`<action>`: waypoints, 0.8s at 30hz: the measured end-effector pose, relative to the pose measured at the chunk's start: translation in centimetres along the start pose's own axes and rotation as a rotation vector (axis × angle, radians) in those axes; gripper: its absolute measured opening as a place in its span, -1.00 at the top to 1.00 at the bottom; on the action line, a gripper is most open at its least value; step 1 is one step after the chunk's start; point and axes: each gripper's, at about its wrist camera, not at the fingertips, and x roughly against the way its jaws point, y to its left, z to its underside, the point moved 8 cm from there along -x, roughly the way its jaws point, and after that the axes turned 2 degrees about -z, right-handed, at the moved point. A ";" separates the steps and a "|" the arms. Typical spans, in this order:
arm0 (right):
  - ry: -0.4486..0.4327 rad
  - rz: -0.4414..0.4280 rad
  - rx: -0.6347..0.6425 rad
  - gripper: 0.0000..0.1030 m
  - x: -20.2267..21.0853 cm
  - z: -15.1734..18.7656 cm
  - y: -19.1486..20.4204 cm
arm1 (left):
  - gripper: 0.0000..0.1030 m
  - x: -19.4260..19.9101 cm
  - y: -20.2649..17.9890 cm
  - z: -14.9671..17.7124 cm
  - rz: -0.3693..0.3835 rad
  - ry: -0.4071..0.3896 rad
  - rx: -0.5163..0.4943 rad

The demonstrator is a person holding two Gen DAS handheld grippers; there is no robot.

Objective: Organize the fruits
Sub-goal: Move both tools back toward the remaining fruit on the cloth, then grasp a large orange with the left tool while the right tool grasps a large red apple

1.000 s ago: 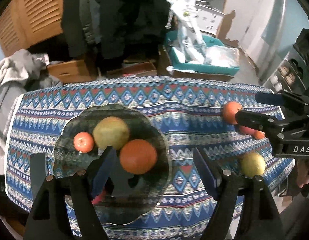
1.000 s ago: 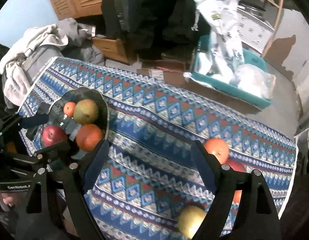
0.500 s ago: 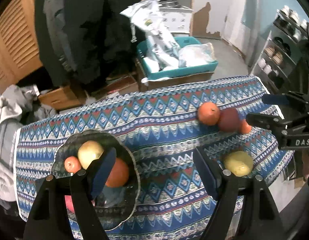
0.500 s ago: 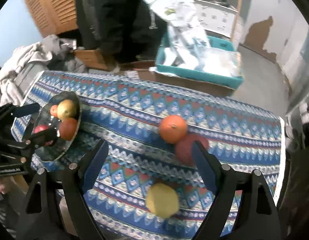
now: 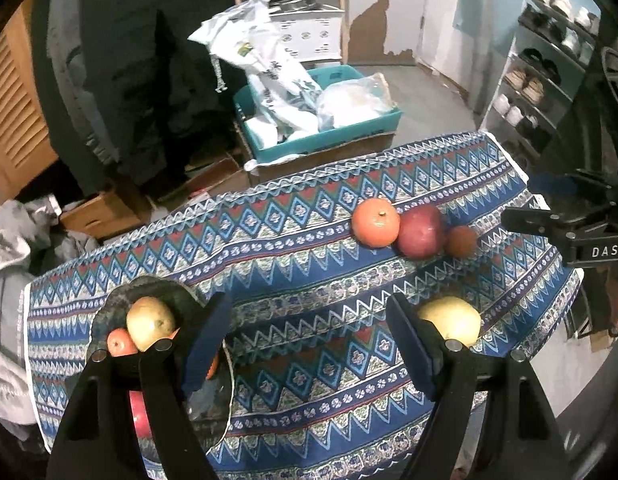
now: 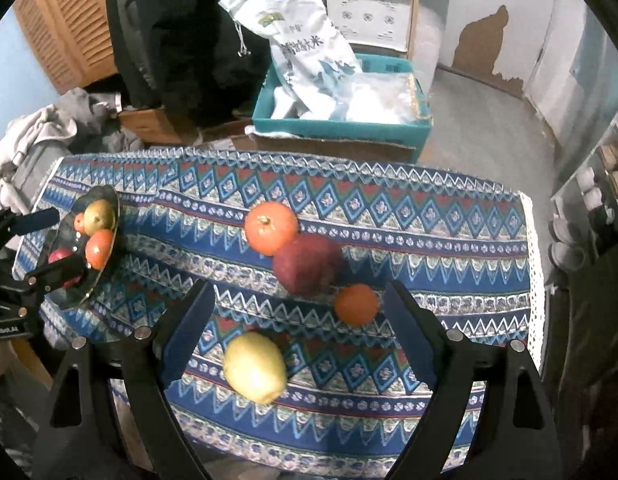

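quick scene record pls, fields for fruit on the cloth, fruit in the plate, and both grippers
surface: table under a patterned blue cloth
plate: dark glass plate at the cloth's left end
fruit in plate: yellow pear, orange, small orange fruit, red apple
loose fruit on cloth: large orange, red apple, small orange, yellow pear
loose fruit layout: large orange, apple and small orange in a row; pear apart, nearer the camera
left gripper: open, empty
right gripper: jaws opening, nothing held, above the loose pear

Left gripper (image 5: 309,344) tilted downward, jaws apart and empty; right gripper (image 6: 297,328) likewise, jaws opening.
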 end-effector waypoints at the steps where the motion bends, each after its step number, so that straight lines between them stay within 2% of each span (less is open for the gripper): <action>1: 0.005 -0.001 0.000 -0.68 -0.2 0.0 -0.2 | -0.57 -0.2 -0.2 -0.1 -0.002 0.001 -0.006; 12: 0.110 -0.031 0.056 -0.68 -5.8 0.5 -0.7 | -0.57 -5.4 -1.8 -1.0 0.002 0.050 -0.059; 24: 0.193 -0.025 0.134 -0.68 -11.9 0.8 -0.5 | -0.57 -11.2 -2.8 -0.8 0.072 0.133 -0.051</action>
